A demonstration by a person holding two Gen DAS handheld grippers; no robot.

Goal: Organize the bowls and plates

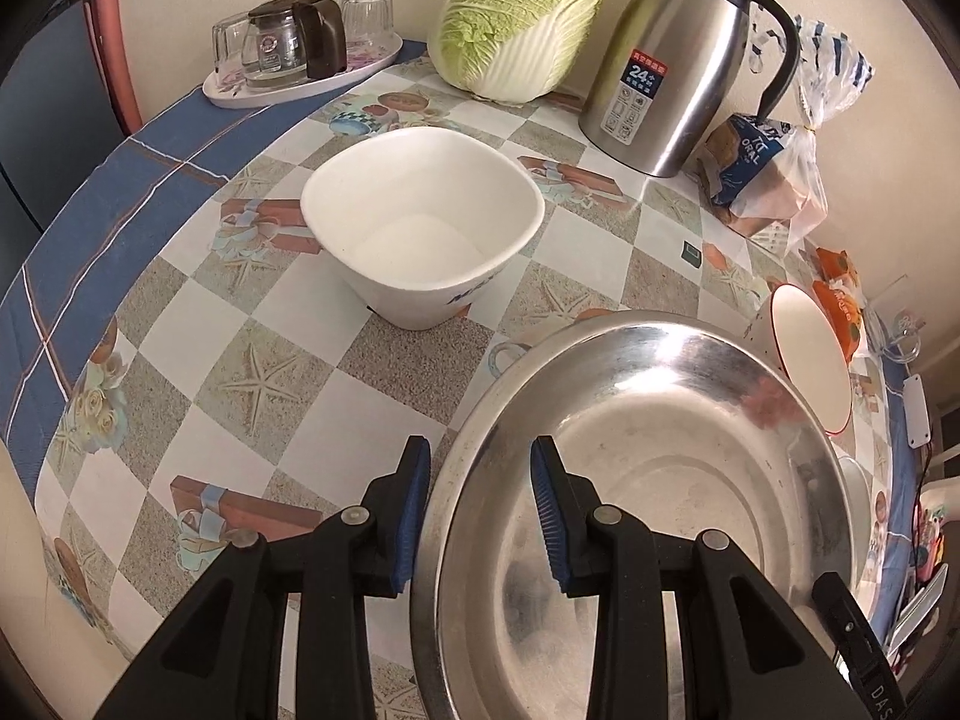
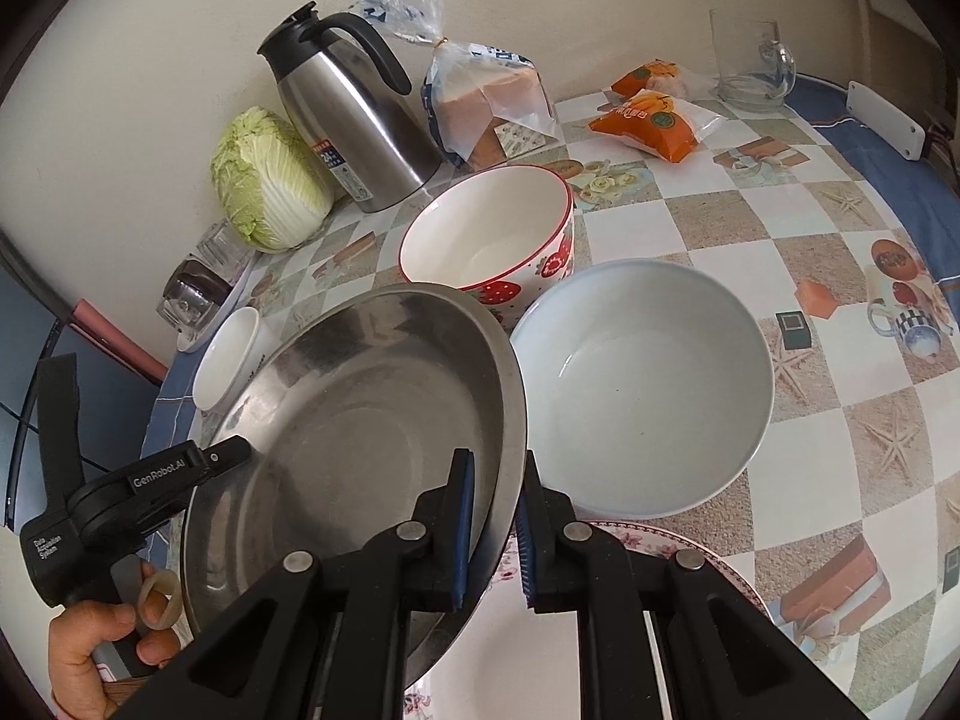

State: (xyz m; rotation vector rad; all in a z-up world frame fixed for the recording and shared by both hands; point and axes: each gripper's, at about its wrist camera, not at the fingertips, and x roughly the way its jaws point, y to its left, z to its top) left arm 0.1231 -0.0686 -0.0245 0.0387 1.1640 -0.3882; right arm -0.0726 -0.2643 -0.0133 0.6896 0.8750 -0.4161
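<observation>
Both clamped on the steel basin (image 2: 360, 420): right gripper (image 2: 495, 531) pinching its 3 o'clock rim, left gripper (image 1: 480, 516) straddling the 9 o'clock rim, pads narrow. Tilted over the floral plate (image 2: 690, 552), blue bowl (image 2: 648, 384) at 2 o'clock.

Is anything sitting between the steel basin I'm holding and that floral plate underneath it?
Nothing visible. The round stainless steel basin, gripped at opposite rims by the left gripper and right gripper, hangs tilted over the floral-rimmed white plate; the pale blue bowl sits just beyond.

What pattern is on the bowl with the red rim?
Red strawberries on white, seen on the outside of the red-rimmed bowl; the right wrist view shows it best.
</observation>
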